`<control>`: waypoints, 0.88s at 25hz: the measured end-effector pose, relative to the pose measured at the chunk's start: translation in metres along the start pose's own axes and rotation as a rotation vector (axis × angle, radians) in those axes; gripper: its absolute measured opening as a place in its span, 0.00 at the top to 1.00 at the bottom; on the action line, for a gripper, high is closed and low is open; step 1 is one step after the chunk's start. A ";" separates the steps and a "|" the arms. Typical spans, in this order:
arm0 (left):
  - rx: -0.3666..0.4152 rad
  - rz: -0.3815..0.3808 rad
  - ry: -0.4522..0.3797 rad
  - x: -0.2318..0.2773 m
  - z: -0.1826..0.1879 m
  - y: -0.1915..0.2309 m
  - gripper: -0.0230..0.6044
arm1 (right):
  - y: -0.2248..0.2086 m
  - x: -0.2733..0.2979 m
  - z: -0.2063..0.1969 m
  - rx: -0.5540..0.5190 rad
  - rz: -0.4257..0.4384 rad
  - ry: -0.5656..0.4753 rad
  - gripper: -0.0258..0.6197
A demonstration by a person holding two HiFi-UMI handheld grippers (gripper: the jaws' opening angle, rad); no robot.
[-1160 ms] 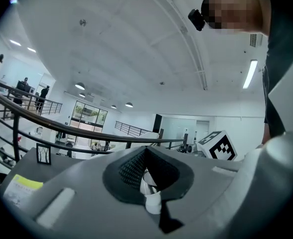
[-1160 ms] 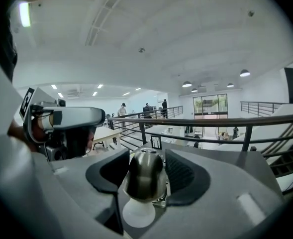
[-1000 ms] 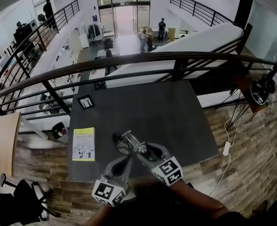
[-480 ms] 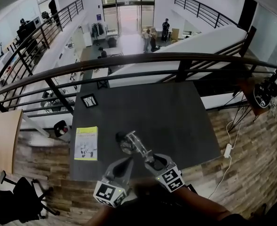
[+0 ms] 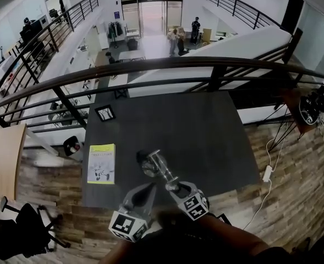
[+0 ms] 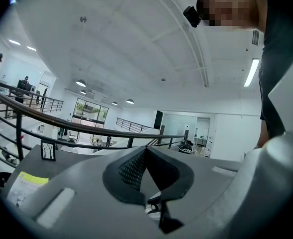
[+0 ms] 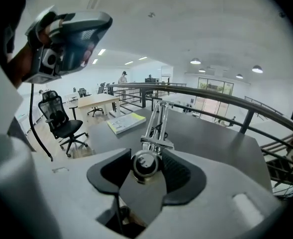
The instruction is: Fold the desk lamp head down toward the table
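A silver desk lamp stands near the front of the dark table (image 5: 200,125), and its arm (image 5: 160,168) slopes toward me. My right gripper (image 5: 176,187) has the round lamp head (image 7: 146,164) between its pads. Its jaws are closing, and both pads lie against the head's sides. In the right gripper view the arm (image 7: 158,119) runs away from the jaws down to the table. Just left of it, my left gripper (image 5: 149,187) is held level by the front edge. Its jaws (image 6: 146,152) are shut with nothing between them.
A yellow-green book (image 5: 101,163) lies at the table's left edge, and a small framed picture (image 5: 104,113) stands at the far left corner. A dark railing (image 5: 167,65) runs behind the table. An office chair (image 5: 24,230) stands on the floor at the left.
My right gripper has sunk toward the table with the lamp head, and the lamp arm now slopes lower. The left gripper has stayed in place.
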State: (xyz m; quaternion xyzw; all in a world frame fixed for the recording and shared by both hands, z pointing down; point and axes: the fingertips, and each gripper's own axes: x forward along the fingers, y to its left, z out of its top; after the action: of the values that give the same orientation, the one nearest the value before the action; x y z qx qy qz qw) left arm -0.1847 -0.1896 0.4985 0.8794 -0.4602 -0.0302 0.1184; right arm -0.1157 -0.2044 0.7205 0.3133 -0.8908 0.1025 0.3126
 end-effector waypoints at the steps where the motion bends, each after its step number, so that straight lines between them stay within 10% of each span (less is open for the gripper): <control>1: -0.002 0.002 0.006 -0.001 0.001 0.001 0.96 | 0.000 0.005 -0.004 -0.005 0.000 0.010 0.66; 22: 0.015 0.094 -0.006 -0.020 0.000 0.029 0.96 | -0.006 0.076 -0.038 -0.057 -0.003 0.117 0.66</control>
State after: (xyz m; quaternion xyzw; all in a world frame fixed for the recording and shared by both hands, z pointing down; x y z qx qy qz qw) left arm -0.2196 -0.1897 0.5042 0.8577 -0.5014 -0.0237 0.1117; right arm -0.1396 -0.2325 0.7974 0.2991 -0.8731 0.0948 0.3732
